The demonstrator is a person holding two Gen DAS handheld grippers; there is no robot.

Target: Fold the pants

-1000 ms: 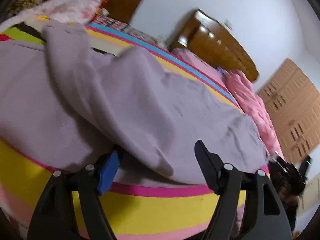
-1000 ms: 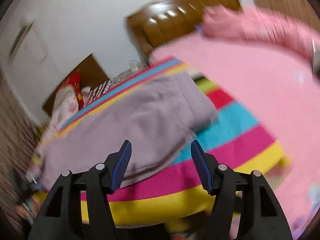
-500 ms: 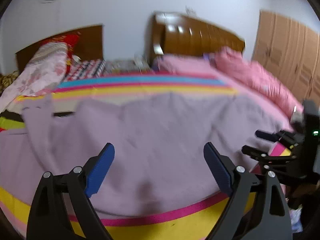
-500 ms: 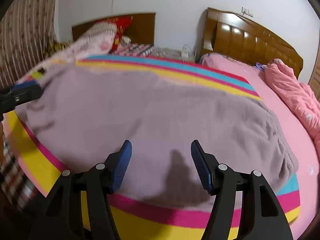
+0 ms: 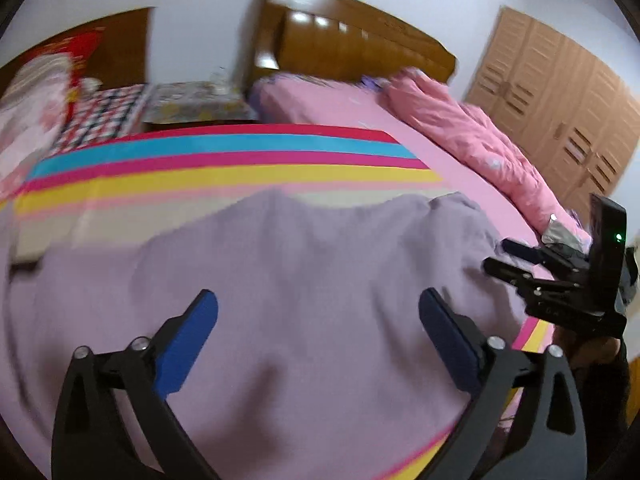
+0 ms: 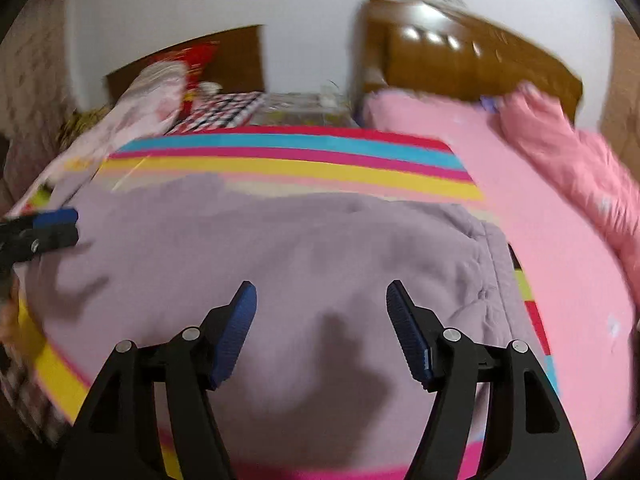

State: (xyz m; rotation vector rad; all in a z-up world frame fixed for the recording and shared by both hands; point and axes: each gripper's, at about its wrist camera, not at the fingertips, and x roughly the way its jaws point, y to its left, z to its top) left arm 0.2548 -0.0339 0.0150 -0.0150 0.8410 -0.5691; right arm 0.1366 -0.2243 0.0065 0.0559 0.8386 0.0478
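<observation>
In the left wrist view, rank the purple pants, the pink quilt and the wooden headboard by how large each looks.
1. Purple pants, nearest the camera, which inflates them.
2. and 3. Pink quilt and wooden headboard look alike; unranked.

Matt cloth pants [image 5: 320,280], glossy wooden headboard [image 5: 352,48]

Support: bed [image 5: 472,184] | cover: striped sheet [image 5: 224,172] | on sheet: lilac pants [image 5: 320,288] spread flat | far side: pink quilt [image 5: 480,140]
</observation>
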